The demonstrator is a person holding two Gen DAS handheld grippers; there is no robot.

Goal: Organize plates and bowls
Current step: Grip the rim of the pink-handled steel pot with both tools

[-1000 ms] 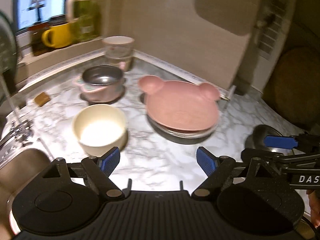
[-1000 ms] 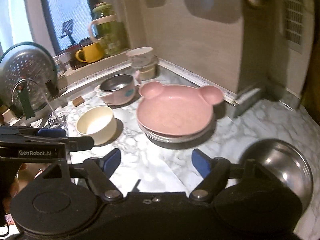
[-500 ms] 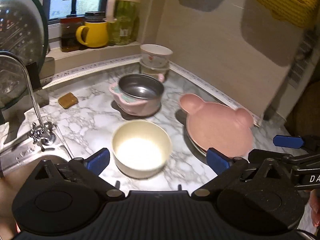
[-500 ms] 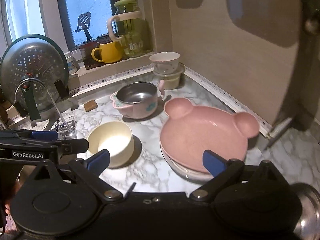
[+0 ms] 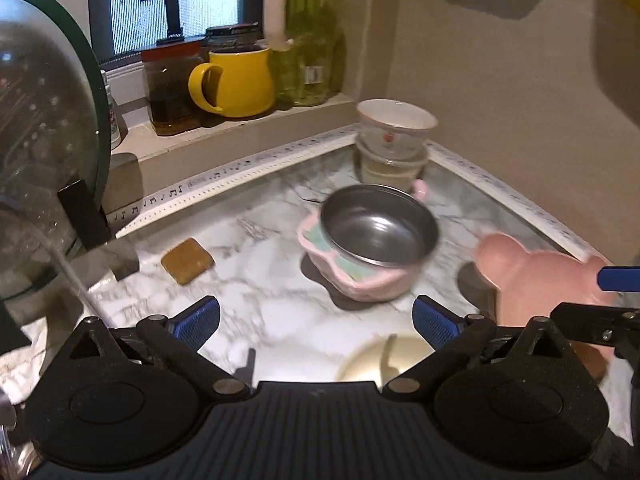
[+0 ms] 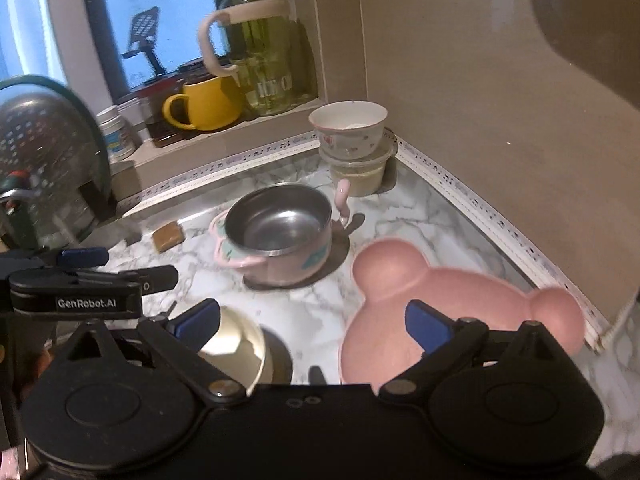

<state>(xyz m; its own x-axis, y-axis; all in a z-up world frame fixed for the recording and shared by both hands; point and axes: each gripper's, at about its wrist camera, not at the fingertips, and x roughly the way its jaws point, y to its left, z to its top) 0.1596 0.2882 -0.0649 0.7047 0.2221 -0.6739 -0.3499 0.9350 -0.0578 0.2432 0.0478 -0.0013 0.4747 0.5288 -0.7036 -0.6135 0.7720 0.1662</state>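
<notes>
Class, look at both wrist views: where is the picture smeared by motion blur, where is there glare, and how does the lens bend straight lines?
Left wrist view: the steel bowl and pink bear plate are smeared; glare whitens the marble counter. Right wrist view: sharper, with the cream bowl shining brightly; the counter's edge strip bows into a curve, and the window glows blue.

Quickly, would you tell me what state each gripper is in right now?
Left gripper: open, holding nothing.
Right gripper: open, holding nothing.
</notes>
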